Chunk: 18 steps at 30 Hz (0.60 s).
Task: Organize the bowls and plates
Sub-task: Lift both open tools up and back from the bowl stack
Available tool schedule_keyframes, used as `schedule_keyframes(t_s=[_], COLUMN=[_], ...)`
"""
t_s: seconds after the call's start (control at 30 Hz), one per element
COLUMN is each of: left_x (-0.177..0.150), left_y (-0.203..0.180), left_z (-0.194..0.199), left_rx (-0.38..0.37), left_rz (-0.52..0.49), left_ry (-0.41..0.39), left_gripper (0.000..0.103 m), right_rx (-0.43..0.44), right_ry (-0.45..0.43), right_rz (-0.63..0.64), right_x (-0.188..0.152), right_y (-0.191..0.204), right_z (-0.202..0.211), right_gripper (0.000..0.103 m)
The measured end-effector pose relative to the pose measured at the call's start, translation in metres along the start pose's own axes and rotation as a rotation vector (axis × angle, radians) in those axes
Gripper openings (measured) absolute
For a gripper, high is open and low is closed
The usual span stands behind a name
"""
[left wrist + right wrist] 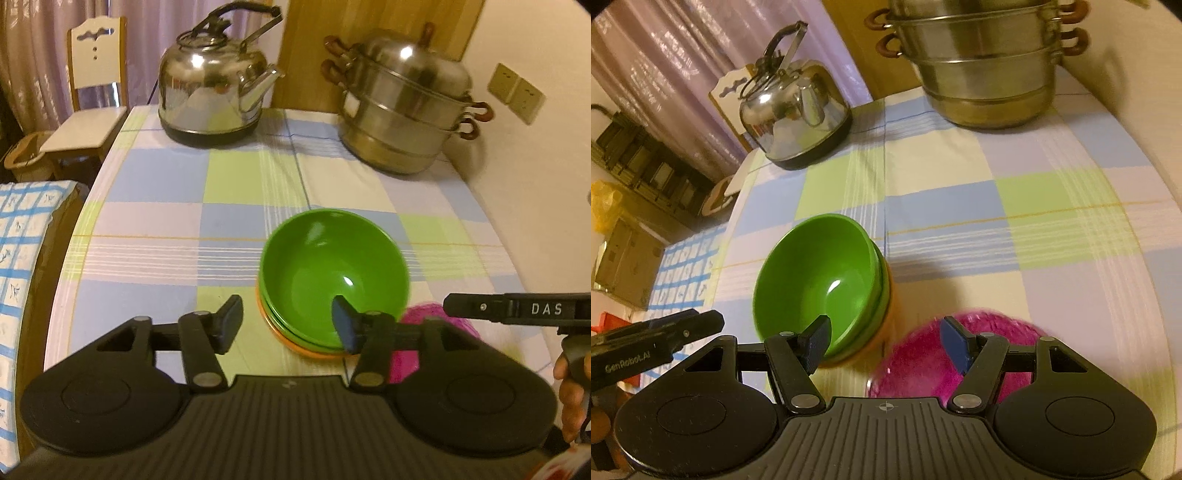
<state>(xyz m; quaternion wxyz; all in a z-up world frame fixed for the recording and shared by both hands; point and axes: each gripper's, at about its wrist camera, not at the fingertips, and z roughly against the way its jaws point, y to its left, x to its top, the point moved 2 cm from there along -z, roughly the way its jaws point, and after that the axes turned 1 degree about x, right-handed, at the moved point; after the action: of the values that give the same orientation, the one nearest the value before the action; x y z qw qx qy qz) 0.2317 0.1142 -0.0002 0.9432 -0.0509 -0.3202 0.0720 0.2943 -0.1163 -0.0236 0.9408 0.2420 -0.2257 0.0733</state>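
Observation:
A green bowl sits on top of a green and an orange dish on the checked tablecloth; it also shows in the right wrist view. A magenta glass bowl stands just right of the stack; part of it shows in the left wrist view. My left gripper is open, its right finger over the green bowl's near rim. My right gripper is open, its right finger over the magenta bowl, its left finger by the green bowl's rim.
A steel kettle and a stacked steel steamer pot stand at the table's far side. A white chair is beyond the left edge. A wall borders the right. A blue-checked cloth lies left.

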Motion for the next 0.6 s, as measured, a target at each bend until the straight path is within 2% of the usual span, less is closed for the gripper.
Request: schedule_keyframes(t_s=[0.03, 0.17, 0.33, 0.6], left_x=[-0.003, -0.017, -0.044, -0.092], left_y=[-0.003, -0.013, -0.025, -0.045], left_z=[0.005, 0.026, 0.048, 0.067], left_rx=[-0.003, -0.009, -0.018, -0.001], left_rz=[-0.007, -0.025, -0.024, -0.026], left_ry=[-0.008, -0.042, -0.064, -0.072], left_gripper=[0.062, 0.069, 0.085, 0.093], right_rx=[0.001, -0.012, -0.051, -0.084], right_ry=[-0.009, -0.041, -0.058, -0.061], right_rz=[-0.005, -0.007, -0.007, -0.026], right_x=[-0.004, -0.022, -0.050, -0.098], right_y=[0.000, -0.001, -0.006, -0.013], right_z=[0.006, 0.030, 0.055, 0.081], right_gripper=[0.065, 0.066, 0.071, 0.074])
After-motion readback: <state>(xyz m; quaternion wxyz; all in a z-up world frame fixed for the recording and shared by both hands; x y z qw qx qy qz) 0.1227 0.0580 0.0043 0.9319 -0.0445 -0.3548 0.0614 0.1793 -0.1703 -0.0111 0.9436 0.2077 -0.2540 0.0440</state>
